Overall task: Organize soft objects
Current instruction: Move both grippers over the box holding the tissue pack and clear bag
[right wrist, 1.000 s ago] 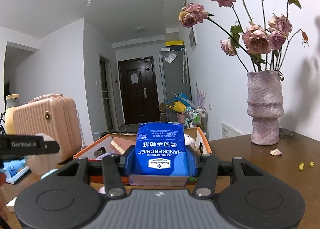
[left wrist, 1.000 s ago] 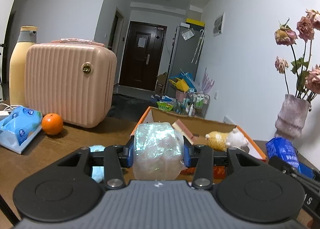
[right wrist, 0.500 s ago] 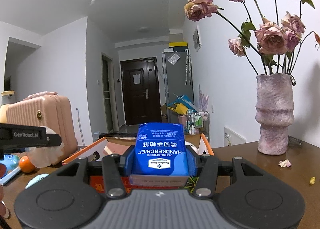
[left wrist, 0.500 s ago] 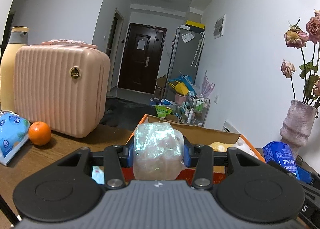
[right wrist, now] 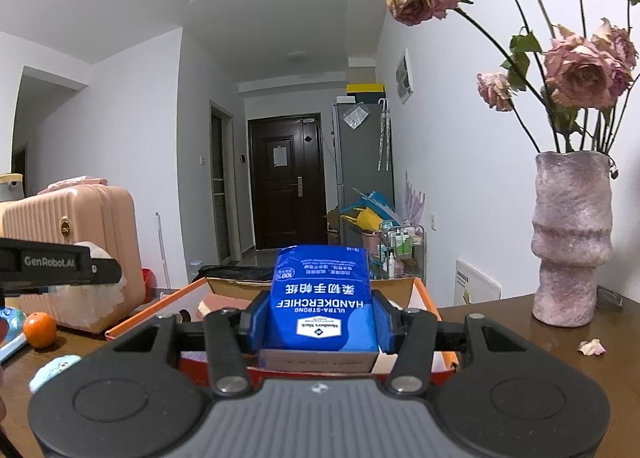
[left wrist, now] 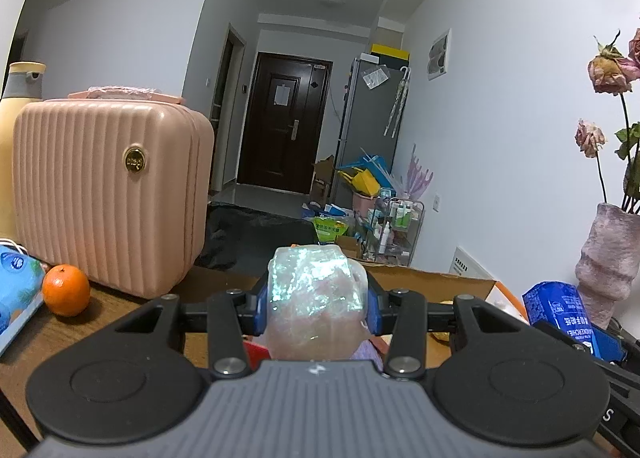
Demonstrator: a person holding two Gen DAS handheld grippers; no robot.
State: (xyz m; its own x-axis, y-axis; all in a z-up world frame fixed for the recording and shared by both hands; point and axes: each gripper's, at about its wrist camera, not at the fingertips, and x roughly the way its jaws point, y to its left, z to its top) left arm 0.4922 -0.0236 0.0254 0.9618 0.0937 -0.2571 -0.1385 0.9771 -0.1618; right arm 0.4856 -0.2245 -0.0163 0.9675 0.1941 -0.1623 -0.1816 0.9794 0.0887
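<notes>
Left hand-held gripper squeezes a crinkly wrapped soft bundle above the orange box; right hand-held gripper clamps the light, squashy tissue pack by its sides.

Blue tissue pack clamped in my right hand-held gripper: upside-down print "ULTRA-STRONG HANDKERCHIEF", "100", Chinese characters above, small white brand logo too fine to read. My left hand-held gripper, seen at left: "GenRobot.AI" on black side bar.
</notes>
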